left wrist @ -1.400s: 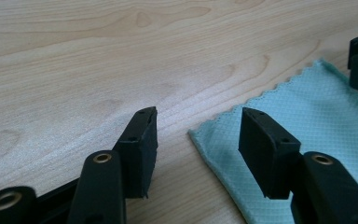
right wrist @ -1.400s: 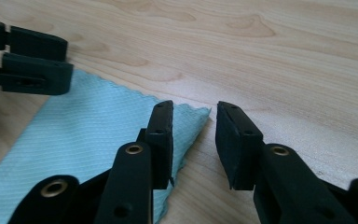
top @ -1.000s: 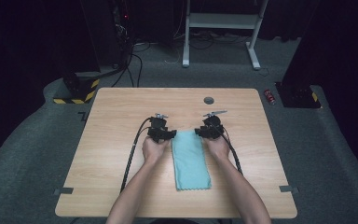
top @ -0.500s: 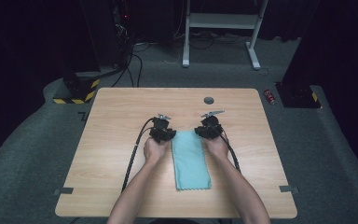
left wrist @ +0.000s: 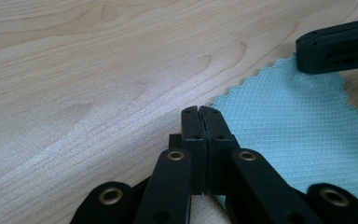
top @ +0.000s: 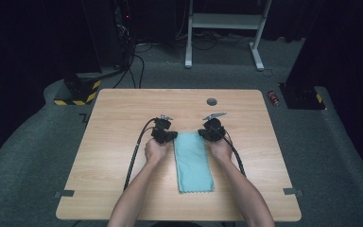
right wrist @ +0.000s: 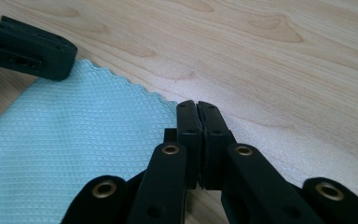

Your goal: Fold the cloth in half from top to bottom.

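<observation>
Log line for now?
left tool: just closed, shut at far-left corner of light-blue waffle-weave cloth | right tool: just closed, shut at far-right corner | pinch: unclear | cloth: flat on wooden table

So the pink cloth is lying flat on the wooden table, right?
Not pink. The cloth is light blue-green, as the high view shows. The rest is right: it lies flat on the wooden table.

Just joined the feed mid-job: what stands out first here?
A light teal cloth lies flat at the middle of the wooden table. The left hand-held gripper and right hand-held gripper sit at its two far corners, jaws just closed; whether cloth is pinched isn't clear.
</observation>
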Tool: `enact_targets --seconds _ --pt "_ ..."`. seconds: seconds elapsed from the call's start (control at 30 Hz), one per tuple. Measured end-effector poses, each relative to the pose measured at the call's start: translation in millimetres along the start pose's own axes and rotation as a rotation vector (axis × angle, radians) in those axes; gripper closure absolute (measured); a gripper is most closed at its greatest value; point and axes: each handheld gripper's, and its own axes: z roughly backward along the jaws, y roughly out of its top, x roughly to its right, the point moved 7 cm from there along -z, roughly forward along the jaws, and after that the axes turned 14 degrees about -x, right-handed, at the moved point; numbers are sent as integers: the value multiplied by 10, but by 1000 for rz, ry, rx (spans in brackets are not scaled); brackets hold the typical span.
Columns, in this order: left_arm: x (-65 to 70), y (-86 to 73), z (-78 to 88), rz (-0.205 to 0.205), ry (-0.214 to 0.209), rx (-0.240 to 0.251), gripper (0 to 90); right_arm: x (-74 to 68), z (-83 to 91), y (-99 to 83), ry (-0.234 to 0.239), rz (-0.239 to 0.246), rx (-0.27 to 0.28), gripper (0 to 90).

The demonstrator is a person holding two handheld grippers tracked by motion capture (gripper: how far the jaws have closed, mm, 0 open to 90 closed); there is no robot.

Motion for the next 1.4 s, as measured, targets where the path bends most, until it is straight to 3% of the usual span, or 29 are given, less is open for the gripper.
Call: enact_targets --seconds 0.27,0.7,0.87,1.07,1.4 --pt "30 82 103 -23 -10 32 892 -2 142 29 -5 12 36 889" --pt "54 239 120 -49 -5 26 892 78 228 57 -25 -2 69 891" --pt "62 327 139 -44 -21 48 892 124 245 62 -31 -18 78 892" --pt "56 393 132 -35 -29 42 892 182 242 82 -24 -37 82 892" --pt "8 493 239 -13 -32 86 892 193 373 265 -38 -35 92 892"
